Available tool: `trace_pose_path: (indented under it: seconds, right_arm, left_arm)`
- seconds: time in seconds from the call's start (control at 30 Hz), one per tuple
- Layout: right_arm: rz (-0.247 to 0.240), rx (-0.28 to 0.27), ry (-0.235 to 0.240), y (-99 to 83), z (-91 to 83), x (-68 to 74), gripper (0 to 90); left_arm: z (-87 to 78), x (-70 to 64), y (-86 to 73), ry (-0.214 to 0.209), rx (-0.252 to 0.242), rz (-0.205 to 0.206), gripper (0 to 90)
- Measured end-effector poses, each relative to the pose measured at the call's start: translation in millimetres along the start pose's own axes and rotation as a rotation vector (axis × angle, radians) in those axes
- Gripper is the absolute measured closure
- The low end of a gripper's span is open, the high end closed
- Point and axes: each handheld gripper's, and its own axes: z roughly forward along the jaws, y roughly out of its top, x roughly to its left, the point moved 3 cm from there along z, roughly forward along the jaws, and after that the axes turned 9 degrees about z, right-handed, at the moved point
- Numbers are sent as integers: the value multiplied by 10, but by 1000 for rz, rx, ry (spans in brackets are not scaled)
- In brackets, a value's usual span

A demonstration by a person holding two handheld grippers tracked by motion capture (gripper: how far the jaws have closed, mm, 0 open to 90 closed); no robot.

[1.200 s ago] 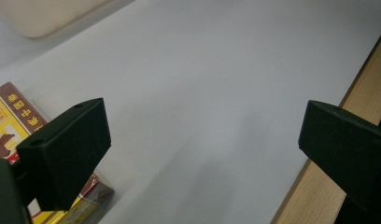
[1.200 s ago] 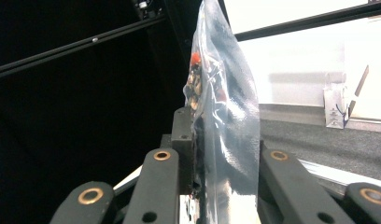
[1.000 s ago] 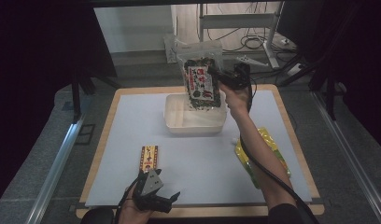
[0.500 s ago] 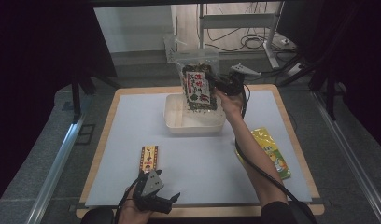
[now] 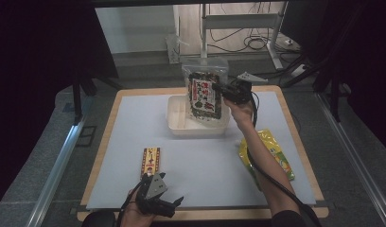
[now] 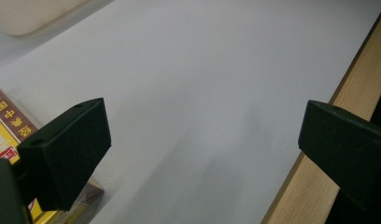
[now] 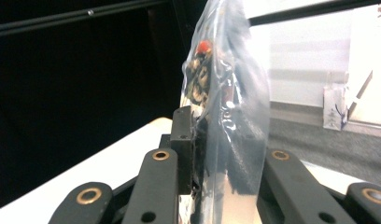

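Clear snack bag [image 5: 205,92], claw-held [image 5: 220,89], hangs over white tray [image 5: 178,124].

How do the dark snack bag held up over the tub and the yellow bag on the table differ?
The dark snack bag hangs upright in the air, pinched at its edge by the right tool over the white tub; the yellow bag lies flat on the table, right of the forearm, untouched. The dark bag is clear plastic with a red-and-white label; the yellow one is opaque with green markings. Both are soft, sealed packets.
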Motion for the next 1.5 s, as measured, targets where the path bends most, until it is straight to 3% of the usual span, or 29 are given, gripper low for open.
trace_pose_path:
  seconds: [0.2, 0.63, 0.83, 1.1, 1.2, 1.27, 1.3, 1.33, 1.5]
  right_arm:
    - [11, 22, 2, -49, -86, -33, 745]
    - [-12, 58, -32, -88, -145, 74, 748]
    - [21, 58, -24, -177, -242, -3, 748]
    - [24, 55, -23, -206, -279, -6, 747]
    - [31, 90, -26, -159, -266, 5, 732]
    - [17, 114, -39, -139, -261, 22, 712]
    - [-28, 170, -81, -140, -234, 48, 578]
    - [-36, 181, -90, -149, -225, 58, 537]
    - [15, 192, -110, -173, -224, 37, 372]
  left_arm:
    - [0, 9, 0, 12, -1, -9, 21]
    - [-1, 7, 3, 12, 3, -4, 20]
    - [18, -5, 3, 9, 6, -6, 20]
    - [28, -13, 5, 8, 13, -1, 20]
    - [21, -4, 4, 10, 10, -4, 20]
    - [19, -1, 3, 10, 10, -6, 20]
    - [17, 6, 2, 11, 8, -12, 20]
    - [17, 6, 2, 11, 8, -12, 20]
    - [15, 10, 2, 8, 11, -16, 20]
